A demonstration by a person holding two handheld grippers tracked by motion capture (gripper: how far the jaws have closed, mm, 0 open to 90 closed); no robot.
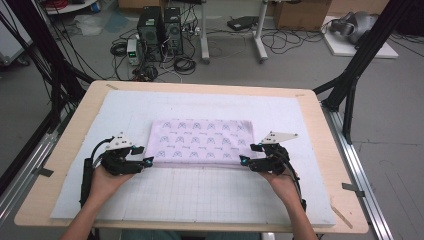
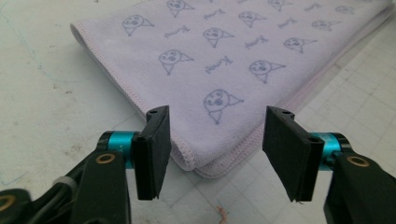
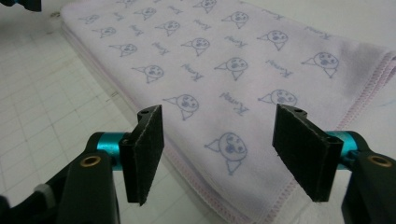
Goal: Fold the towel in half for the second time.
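Claws: left claw (image 1: 148,161) and right claw (image 1: 243,160) both wide, nothing gripped, flanking near corners of folded towel (image 1: 201,141) lying flat mid-worktop (image 1: 320,130), likely just released after fold.

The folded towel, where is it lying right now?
In the high view the folded towel lies flat mid-table on the white mat, between the left gripper and right gripper, one at each near corner.
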